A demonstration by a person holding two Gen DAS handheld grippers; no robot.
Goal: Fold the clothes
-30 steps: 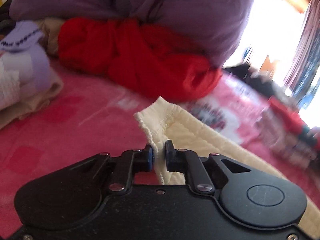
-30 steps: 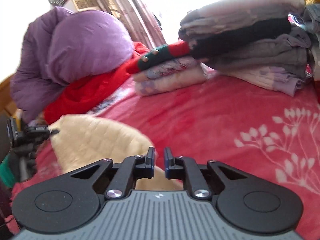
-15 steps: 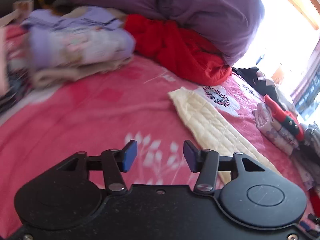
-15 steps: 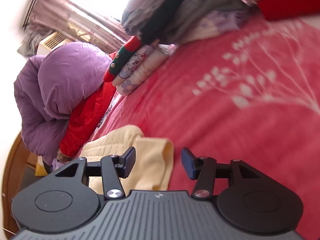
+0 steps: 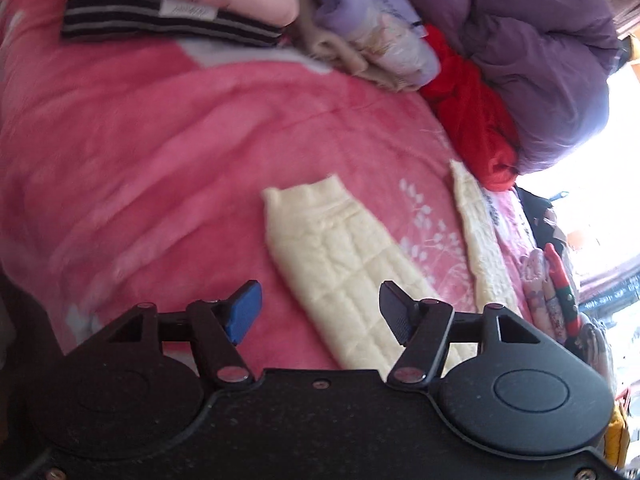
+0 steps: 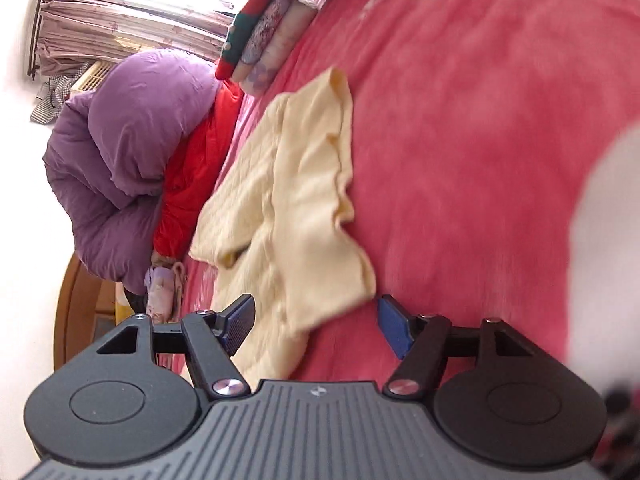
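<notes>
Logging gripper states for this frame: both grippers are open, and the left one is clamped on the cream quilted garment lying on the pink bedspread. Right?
Not quite. The left gripper is open too, holding nothing: in the left wrist view its jaws stand wide apart above the cream quilted garment, which lies loose on the pink bedspread. The right gripper is open as well, as you said.

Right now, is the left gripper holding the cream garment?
No, the left gripper is open above the cream garment, which lies flat.
</notes>
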